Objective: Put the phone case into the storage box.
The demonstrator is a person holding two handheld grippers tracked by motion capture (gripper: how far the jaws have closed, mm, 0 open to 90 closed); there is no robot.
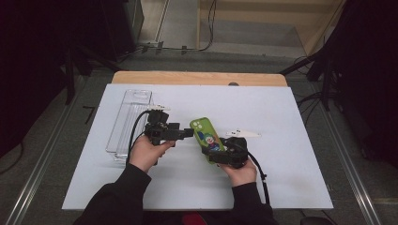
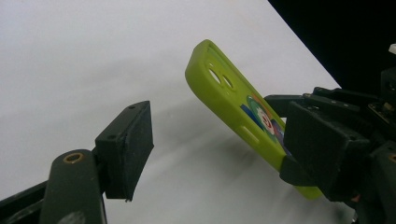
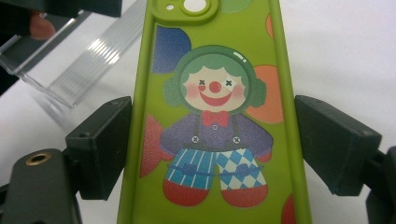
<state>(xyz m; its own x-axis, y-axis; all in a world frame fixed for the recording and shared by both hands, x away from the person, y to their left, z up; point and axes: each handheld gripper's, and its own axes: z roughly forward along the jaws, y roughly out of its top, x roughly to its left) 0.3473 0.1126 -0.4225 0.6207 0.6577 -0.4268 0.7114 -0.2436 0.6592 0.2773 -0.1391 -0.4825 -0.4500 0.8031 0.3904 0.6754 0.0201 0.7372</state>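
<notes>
Item: green phone case, lime-coloured, printed with a clown in a green wig, red bow tie and blue checked trousers; camera cut-outs at its far end. Location: held above the white worktop, near its middle, tilted up and away from the person.

Right hand-held gripper: clamped across the lower part of the case, one black pad against each long edge, as the right gripper view shows. The right hand grips it from below, cable trailing toward the person.

Left hand-held gripper: jaws parted and holding nothing, pointed level toward the upper end of the case, just beside it. In the left gripper view one jaw pad stands clear of the case, with bare worktop between them. Left hand wraps its body.

Other stock: clear plastic tray, long and narrow, lying on the left part of the worktop behind the left hand-held gripper.
</notes>
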